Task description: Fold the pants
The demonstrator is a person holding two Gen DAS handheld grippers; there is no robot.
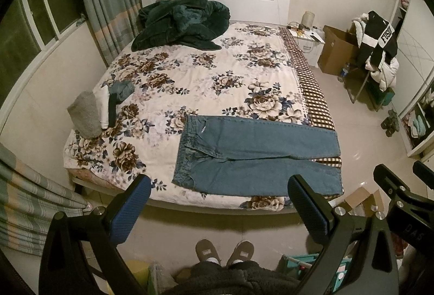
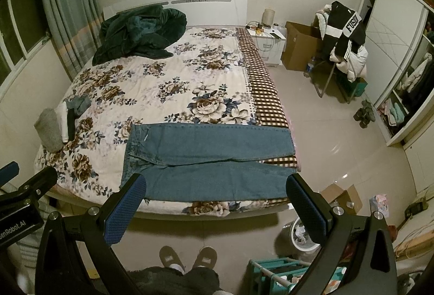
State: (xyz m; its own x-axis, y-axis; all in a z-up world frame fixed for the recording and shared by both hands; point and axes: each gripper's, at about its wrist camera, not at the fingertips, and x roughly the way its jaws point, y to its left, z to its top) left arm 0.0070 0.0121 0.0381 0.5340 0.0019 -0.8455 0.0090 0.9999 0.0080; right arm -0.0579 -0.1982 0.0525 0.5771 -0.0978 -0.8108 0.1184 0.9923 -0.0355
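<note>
Blue jeans (image 1: 255, 154) lie flat on the near edge of the floral bed (image 1: 176, 78), waistband to the left, both legs spread to the right. They also show in the right wrist view (image 2: 211, 159). My left gripper (image 1: 221, 186) is open and empty, held in the air short of the bed, above the floor. My right gripper (image 2: 217, 186) is open and empty too, at the same distance, in line with the near leg. The right gripper shows at the right edge of the left wrist view (image 1: 401, 186).
A stack of folded clothes (image 1: 95, 110) sits at the bed's left side. A dark green blanket (image 1: 179, 23) is heaped by the headboard. My slippered feet (image 1: 225, 251) stand on the floor. A cardboard box (image 2: 341, 197), a bin (image 2: 301, 235) and a teal rack (image 2: 282, 273) are at the right.
</note>
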